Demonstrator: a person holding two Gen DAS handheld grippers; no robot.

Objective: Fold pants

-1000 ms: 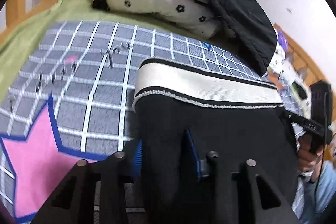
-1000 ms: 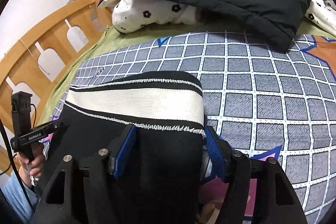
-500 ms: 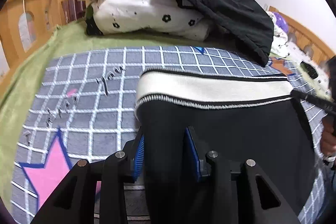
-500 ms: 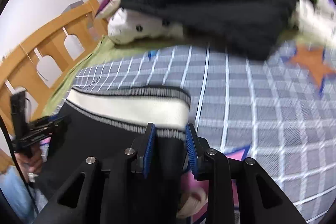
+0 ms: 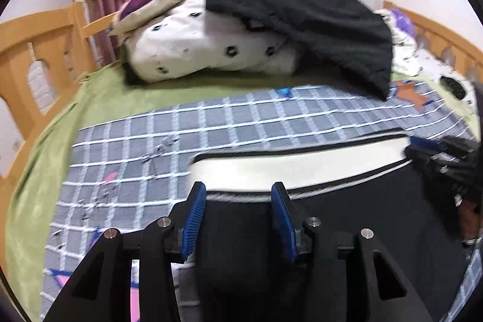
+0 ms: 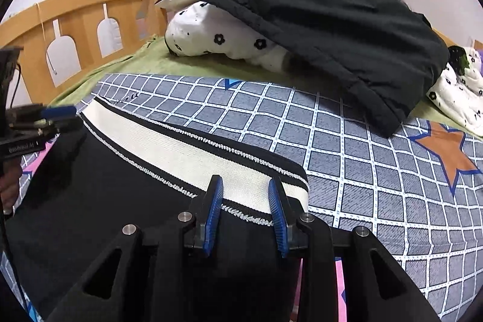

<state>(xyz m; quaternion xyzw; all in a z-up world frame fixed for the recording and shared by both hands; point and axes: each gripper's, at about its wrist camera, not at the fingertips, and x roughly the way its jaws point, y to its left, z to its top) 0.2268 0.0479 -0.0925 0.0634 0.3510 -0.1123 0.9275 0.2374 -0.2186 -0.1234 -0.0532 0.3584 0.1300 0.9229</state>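
I see the pants (image 6: 126,201) lying flat on the bed (image 6: 377,171), white waistband (image 6: 187,153) facing the black coat (image 6: 332,20). My left hand-held gripper (image 5: 238,213) and right hand-held gripper (image 6: 246,212) each sit at a waistband corner, fingers apart around the cloth (not squeezing it). I think the folding is barely begun; most is left.

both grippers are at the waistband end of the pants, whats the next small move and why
Probably lift both ends of the waistband together and carry it toward the legs to start a fold. The left gripper and right gripper each straddle an end of the pants, fingers a little apart with cloth between; whether they grip is unclear. The pants lie flat on the blanket.
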